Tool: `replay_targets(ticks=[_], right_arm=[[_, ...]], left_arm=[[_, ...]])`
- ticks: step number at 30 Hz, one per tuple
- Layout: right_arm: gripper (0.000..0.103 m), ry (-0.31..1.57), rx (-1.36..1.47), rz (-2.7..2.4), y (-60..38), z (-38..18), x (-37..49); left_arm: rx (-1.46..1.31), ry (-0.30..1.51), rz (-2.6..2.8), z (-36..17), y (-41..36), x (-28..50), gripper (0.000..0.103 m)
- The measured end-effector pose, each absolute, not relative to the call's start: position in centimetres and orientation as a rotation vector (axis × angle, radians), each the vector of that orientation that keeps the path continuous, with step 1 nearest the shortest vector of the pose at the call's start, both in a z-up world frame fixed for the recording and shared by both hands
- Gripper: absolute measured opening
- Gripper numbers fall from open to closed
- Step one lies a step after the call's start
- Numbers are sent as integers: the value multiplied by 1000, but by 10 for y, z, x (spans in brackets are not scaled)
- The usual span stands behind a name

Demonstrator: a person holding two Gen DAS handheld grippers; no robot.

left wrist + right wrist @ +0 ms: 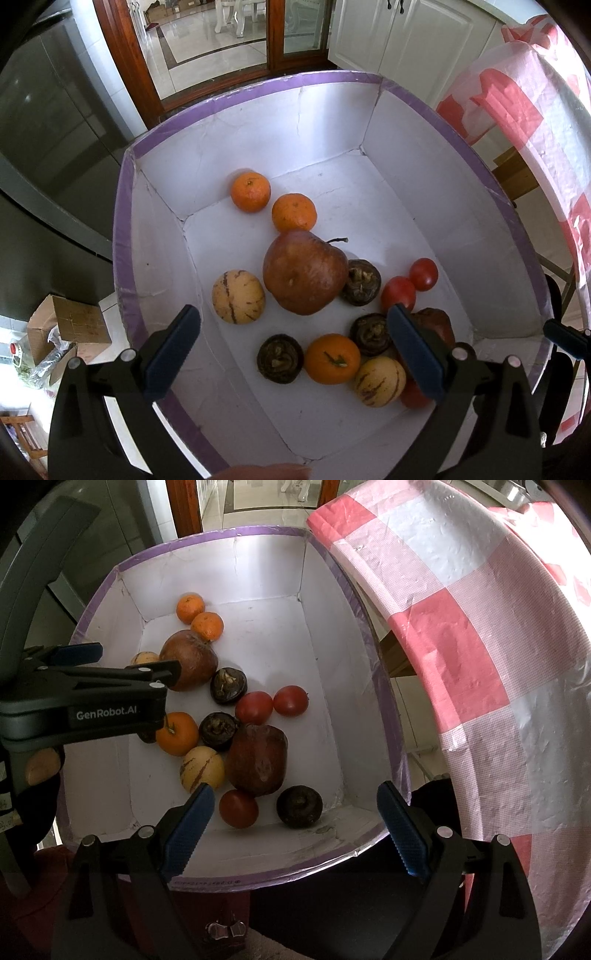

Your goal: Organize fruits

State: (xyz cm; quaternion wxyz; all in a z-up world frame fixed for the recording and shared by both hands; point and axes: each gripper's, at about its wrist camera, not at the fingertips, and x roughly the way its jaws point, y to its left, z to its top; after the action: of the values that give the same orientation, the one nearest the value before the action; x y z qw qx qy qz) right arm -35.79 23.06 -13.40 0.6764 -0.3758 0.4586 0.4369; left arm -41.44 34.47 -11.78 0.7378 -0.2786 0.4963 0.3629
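A white box with a purple rim [125, 221] [391, 716] holds mixed fruit. In the left wrist view I see oranges [250, 191], a big brown pear [304, 273], striped yellow melons [238, 297], dark round fruits [361, 282] and red tomatoes [398, 293]. My left gripper [291, 350] is open and empty above the box's near side; it also shows in the right wrist view [129, 664]. My right gripper [295, 829] is open and empty over the near rim, above a tomato [238, 808], a dark fruit [299, 806] and a dark red pear [257, 758].
A table with a red and white checked cloth [480, 664] stands right beside the box. A dark cabinet [44, 129] is on the left, with a cardboard box [70, 325] on the floor. A glass door [221, 37] is behind.
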Motion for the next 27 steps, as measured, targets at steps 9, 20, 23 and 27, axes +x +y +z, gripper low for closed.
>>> replay_targets(ticks=[9, 20, 23, 27], right_arm=[[87, 1030, -844, 981, 230, -134, -358], [87, 1030, -843, 980, 231, -134, -358], [87, 1027, -842, 982, 230, -134, -359], [87, 1002, -828, 993, 229, -129, -361]], left_arm=[[-614, 1090, 796, -118, 345, -415, 101], [-614, 1087, 799, -118, 345, -416, 101], [-604, 1091, 802, -118, 345, -414, 101], [-595, 1095, 804, -115, 346, -413, 101]])
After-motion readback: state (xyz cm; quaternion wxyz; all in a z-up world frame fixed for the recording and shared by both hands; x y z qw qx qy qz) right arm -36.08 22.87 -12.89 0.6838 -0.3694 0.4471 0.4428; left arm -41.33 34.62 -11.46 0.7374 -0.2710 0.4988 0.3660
